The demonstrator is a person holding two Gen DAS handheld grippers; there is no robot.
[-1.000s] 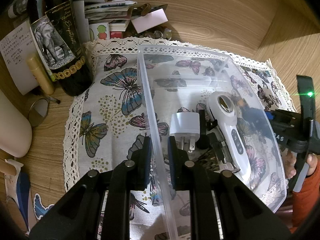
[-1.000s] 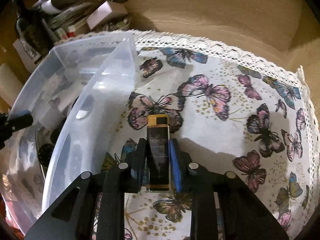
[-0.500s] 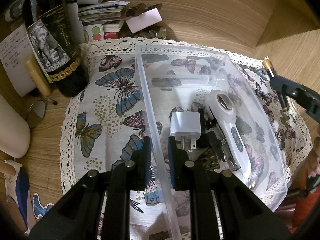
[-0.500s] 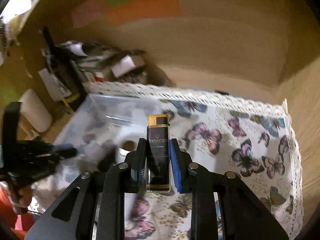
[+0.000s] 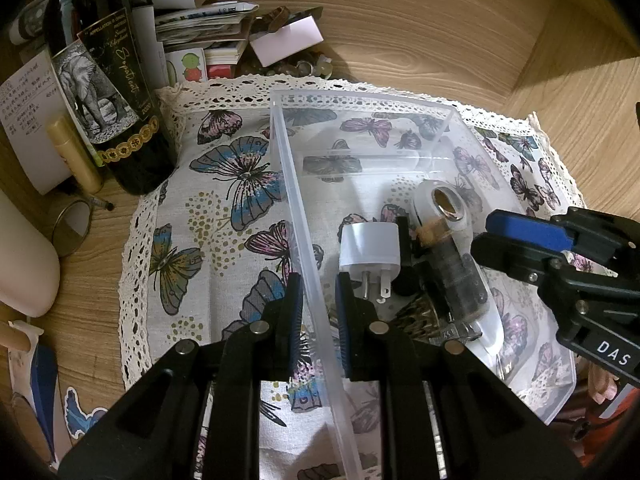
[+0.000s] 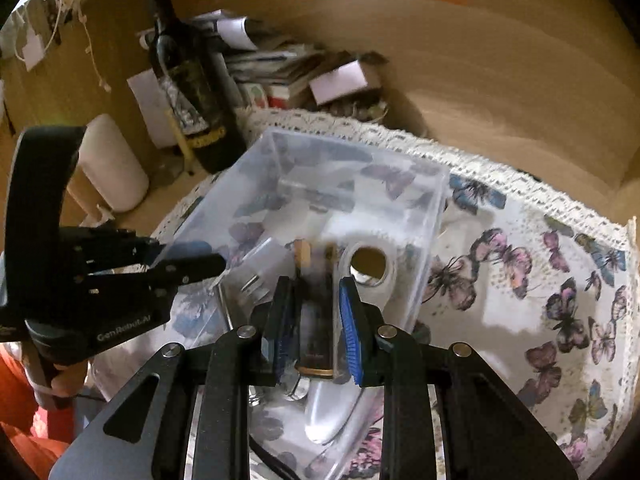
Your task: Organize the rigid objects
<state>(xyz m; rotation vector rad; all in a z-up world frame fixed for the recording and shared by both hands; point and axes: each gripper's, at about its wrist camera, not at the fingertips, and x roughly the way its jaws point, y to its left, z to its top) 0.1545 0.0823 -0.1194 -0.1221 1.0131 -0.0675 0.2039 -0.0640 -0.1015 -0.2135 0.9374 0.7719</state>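
A clear plastic bin [image 5: 296, 184] stands on a butterfly cloth [image 5: 224, 208]. My left gripper [image 5: 318, 312] is shut on the bin's left wall. Inside lie a white plug adapter [image 5: 368, 248], a white handheld device [image 5: 448, 208] and a black lighter with gold ends [image 5: 456, 272], blurred. My right gripper [image 6: 316, 320] hangs open over the bin [image 6: 432, 240]; the lighter [image 6: 316, 312] sits blurred between and below its fingers, apparently free of the pads. The right gripper also shows in the left wrist view [image 5: 520, 240].
A dark wine bottle [image 5: 108, 92] stands left of the cloth, with a lip balm tube [image 5: 74, 156], a round mirror [image 5: 72, 228] and stacked papers and boxes [image 5: 224, 24] behind. Wooden walls close the back and right.
My right gripper carried the lighter from the cloth up and over the bin, then opened; the lighter is now dropping or lying in the bin. The left gripper kept hold of the bin wall.
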